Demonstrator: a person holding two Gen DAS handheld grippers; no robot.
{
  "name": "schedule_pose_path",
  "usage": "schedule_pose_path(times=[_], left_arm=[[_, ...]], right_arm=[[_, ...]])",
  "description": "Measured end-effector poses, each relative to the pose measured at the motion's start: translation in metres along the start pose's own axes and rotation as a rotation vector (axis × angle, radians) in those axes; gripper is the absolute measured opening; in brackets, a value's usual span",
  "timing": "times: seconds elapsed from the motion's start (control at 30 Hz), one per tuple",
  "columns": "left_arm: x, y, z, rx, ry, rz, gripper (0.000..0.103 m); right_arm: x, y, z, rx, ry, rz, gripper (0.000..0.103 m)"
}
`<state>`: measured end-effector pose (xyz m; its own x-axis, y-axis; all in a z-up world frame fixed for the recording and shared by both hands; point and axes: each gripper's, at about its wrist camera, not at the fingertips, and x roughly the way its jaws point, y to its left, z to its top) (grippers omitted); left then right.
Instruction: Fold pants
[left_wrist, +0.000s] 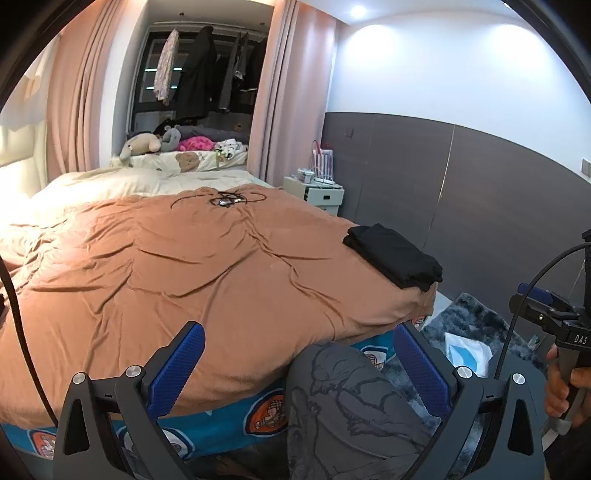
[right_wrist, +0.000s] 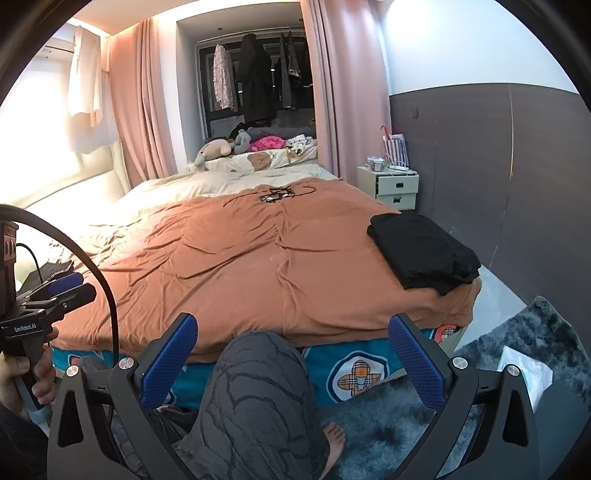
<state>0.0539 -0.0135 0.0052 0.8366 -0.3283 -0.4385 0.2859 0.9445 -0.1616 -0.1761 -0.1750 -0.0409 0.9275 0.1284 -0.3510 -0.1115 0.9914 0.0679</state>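
Note:
Black pants (left_wrist: 395, 256) lie folded in a neat stack on the orange-brown bed cover (left_wrist: 184, 266), near the bed's right front corner; they also show in the right wrist view (right_wrist: 423, 251). My left gripper (left_wrist: 299, 363) is open and empty, held off the bed's front edge, well short of the pants. My right gripper (right_wrist: 291, 356) is open and empty, also in front of the bed edge. Each gripper shows from the side in the other's view: the right one (left_wrist: 543, 306) and the left one (right_wrist: 55, 291).
A tangle of black cables (left_wrist: 225, 199) lies far back on the cover. A white nightstand (right_wrist: 397, 186) stands by the grey wall. The person's patterned grey leg (right_wrist: 255, 398) is between the fingers. A shaggy grey rug (right_wrist: 517, 350) with a white bag (right_wrist: 524, 373) lies right of the bed.

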Motion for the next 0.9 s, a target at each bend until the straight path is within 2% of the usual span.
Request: schedule_pose_path(times=[0.77,0.9], left_arm=[[-0.0027,-0.0002,-0.0022,-0.003,0.014,0.012,0.103],[-0.0033,-0.0001,-0.0021,0.0,0.011,0.038,0.103]], right_arm=[[0.0008,0.0038,0.0034,-0.005,0.014,-0.029,0.103],[0.0027,0.0037,0.0038,-0.005,0.017,-0.03,0.103]])
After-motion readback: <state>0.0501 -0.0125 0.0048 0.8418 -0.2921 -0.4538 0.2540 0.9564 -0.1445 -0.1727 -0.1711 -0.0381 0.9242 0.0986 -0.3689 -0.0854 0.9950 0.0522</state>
